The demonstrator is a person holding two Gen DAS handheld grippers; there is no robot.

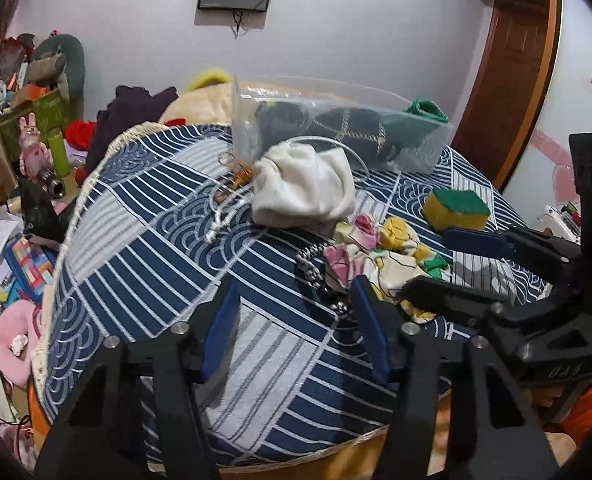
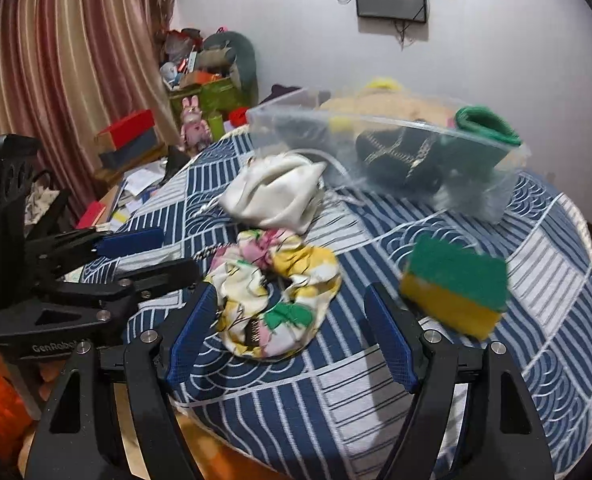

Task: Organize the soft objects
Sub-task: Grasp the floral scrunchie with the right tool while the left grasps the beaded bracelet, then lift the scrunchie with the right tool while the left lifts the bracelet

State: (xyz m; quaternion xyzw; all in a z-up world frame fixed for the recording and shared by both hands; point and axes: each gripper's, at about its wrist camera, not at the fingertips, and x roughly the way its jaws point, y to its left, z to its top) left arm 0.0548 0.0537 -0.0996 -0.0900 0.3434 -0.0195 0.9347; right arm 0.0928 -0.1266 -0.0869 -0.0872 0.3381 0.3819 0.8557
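A floral scrunchie (image 2: 276, 292) lies near the front of the blue patterned table cover (image 2: 476, 392); it also shows in the left wrist view (image 1: 384, 252). A white cloth bundle (image 1: 304, 188) (image 2: 272, 192) lies behind it. A yellow-and-green sponge (image 2: 454, 286) (image 1: 456, 208) sits to the right. A clear plastic box (image 2: 376, 148) (image 1: 336, 128) at the back holds a dark item and a green cloth (image 2: 488, 126). My right gripper (image 2: 292, 320) is open, straddling the scrunchie's near side. My left gripper (image 1: 292, 308) is open and empty over the cover.
A black-and-white beaded band (image 1: 316, 276) lies by the scrunchie. Cords and a small orange item (image 1: 236, 184) lie left of the white cloth. Cluttered floor, boxes and plush toys (image 1: 16, 340) lie to the left. A striped curtain (image 2: 64, 60) hangs there.
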